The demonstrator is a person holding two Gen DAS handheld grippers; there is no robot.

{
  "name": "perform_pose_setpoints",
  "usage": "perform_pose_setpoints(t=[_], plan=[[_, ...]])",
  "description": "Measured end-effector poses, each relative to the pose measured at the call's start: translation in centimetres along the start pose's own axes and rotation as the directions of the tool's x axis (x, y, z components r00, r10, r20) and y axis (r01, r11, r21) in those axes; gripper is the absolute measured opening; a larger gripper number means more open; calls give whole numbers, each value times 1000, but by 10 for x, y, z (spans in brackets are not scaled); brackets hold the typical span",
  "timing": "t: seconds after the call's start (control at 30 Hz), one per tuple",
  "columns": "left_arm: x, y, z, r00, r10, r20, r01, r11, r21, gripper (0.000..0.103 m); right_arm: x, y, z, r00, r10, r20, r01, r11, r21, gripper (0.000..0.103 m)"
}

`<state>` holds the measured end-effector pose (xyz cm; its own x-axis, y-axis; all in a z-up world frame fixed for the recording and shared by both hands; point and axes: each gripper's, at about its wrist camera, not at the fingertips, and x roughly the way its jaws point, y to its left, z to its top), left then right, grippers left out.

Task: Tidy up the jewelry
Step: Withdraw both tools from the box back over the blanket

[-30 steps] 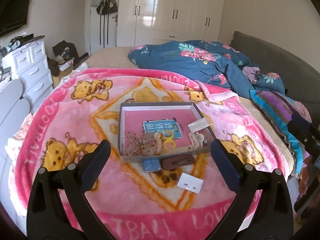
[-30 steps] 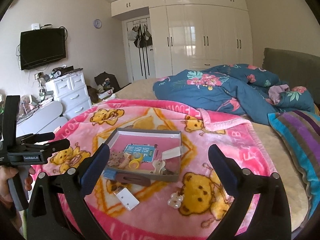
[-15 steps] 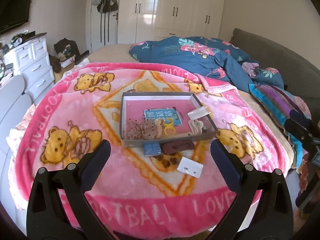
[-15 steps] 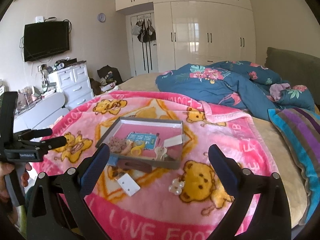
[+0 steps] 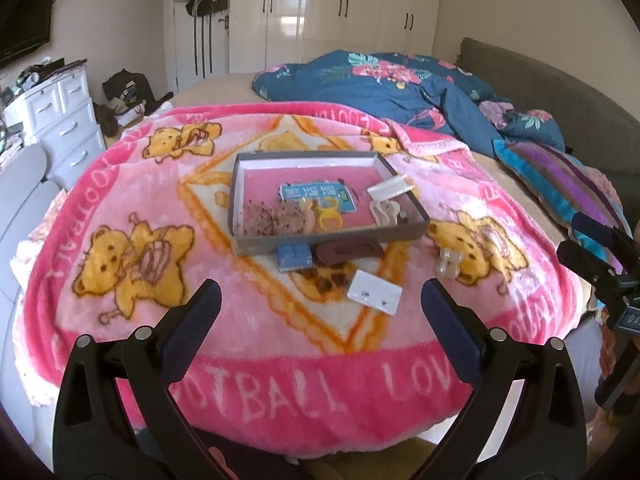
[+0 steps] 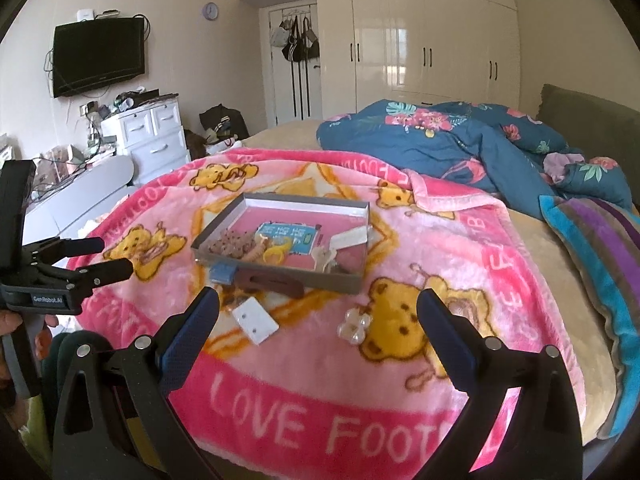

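1. Bedroom; bed covered by a pink bear-print blanket (image 5: pixel 132 208), white wardrobes (image 6: pixel 432 40) behind.
2. Grey shallow box (image 5: pixel 240 184), mid-blanket; holds a blue card (image 5: pixel 316 194), yellow rings (image 5: pixel 330 220), brownish beaded pieces (image 5: pixel 272 218), pale clips at its right end.
3. Loose items outside the box, along its near wall: small blue packet (image 5: pixel 294 257), dark brown hair clip (image 5: pixel 346 250) lying with its long axis parallel to that wall, white earring card (image 5: pixel 374 292), clear bow-shaped clip (image 6: pixel 354 326).
4. Left gripper (image 5: pixel 320 308): jaws spread wide, holding nothing, hovering short of the loose items; earring card lies ahead, slightly right of centre.
5. Right gripper (image 6: pixel 318 314): jaws likewise apart, empty; clear clip sits ahead between its fingers, white card toward its left finger.
6. Judgement: right gripper nearer the clear clip; left better placed for packet and card.
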<state>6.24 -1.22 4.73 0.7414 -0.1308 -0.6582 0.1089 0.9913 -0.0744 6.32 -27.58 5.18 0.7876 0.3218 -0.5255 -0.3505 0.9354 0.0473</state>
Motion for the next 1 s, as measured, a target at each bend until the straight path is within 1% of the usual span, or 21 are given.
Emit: perform_pose_setpoints(t=[0.23, 0.53, 0.67, 1.0], plan=[[10, -4, -18, 1000, 2, -30, -2, 1000, 1, 93, -3, 1, -16, 1000, 7, -13, -7, 1000, 1, 98], [27, 0, -35, 997, 4, -80, -4, 1000, -5, 93, 5, -2, -33, 999, 4, -51, -4, 1000, 4, 98], [33, 2, -39, 996, 15, -93, -15, 1000, -3, 93, 13, -4, -39, 997, 11, -71, -10, 1000, 20, 98], [54, 19, -48, 990, 39, -136, -44, 998, -35, 93, 41, 11, -49, 991, 47, -127, -48, 999, -5, 98]])
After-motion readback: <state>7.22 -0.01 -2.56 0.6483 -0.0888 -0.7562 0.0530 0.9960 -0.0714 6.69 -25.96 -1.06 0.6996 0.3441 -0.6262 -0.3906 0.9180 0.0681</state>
